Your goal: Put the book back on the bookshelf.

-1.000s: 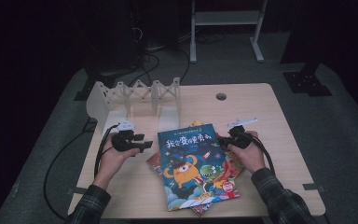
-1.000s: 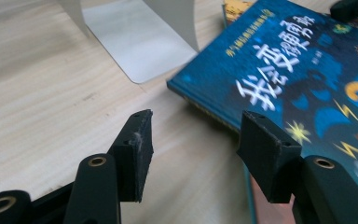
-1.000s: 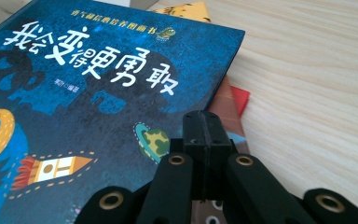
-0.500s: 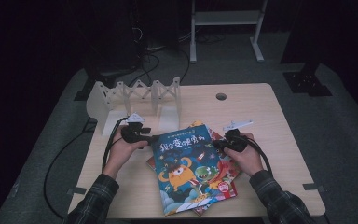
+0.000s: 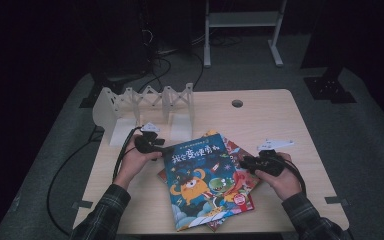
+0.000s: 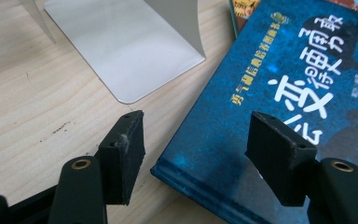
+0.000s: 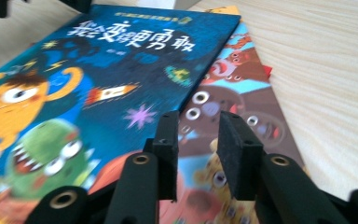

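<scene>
The blue book point(image 5: 200, 182) tops a stack on the counter point(image 5: 280, 120), spine corner between our left tongs point(image 6: 196, 154), whose jaws have just been opening; our right tongs point(image 7: 196, 149), also just opening, hover empty over its far edge.

1. Looks like a lab recording rig: my wooden tabletop point(image 5: 280, 125) stands on grey carpet point(image 5: 370, 130), dark all round.
2. Cables point(image 5: 165, 55) run over the floor behind; a white metal stand point(image 5: 242, 20) sits at the back.
</scene>
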`<state>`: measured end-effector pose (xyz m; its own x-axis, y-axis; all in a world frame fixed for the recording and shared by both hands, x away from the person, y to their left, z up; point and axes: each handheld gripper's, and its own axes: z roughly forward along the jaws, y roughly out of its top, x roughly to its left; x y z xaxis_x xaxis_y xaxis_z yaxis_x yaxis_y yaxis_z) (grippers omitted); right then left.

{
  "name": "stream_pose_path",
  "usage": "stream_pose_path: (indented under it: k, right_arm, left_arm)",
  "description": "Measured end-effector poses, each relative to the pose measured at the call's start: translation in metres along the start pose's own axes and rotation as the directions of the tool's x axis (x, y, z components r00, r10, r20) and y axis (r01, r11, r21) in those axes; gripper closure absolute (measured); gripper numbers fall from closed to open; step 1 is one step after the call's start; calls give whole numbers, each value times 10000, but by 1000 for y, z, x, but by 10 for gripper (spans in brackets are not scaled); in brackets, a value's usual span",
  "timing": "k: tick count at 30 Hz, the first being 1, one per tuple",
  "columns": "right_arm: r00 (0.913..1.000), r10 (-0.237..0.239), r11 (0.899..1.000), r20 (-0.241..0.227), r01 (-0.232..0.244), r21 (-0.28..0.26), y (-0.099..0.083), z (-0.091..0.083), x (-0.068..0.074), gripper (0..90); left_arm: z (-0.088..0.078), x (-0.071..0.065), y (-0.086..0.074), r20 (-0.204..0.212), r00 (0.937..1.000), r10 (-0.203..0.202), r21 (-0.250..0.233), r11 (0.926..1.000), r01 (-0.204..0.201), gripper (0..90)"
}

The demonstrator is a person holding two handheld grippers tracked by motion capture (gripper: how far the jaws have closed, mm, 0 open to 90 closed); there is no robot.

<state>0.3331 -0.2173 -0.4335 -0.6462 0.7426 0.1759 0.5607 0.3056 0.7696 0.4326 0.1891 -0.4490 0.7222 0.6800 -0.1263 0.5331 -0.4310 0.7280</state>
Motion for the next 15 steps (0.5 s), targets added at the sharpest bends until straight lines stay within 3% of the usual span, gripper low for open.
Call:
stream_pose_path:
  k: [15]
  right_arm:
    - [9926,-751,9972,-957,745,-101,-34,-36,31,498]
  left_arm:
    - [4,0,-1,295,9996,18,320,9995,-28,356]
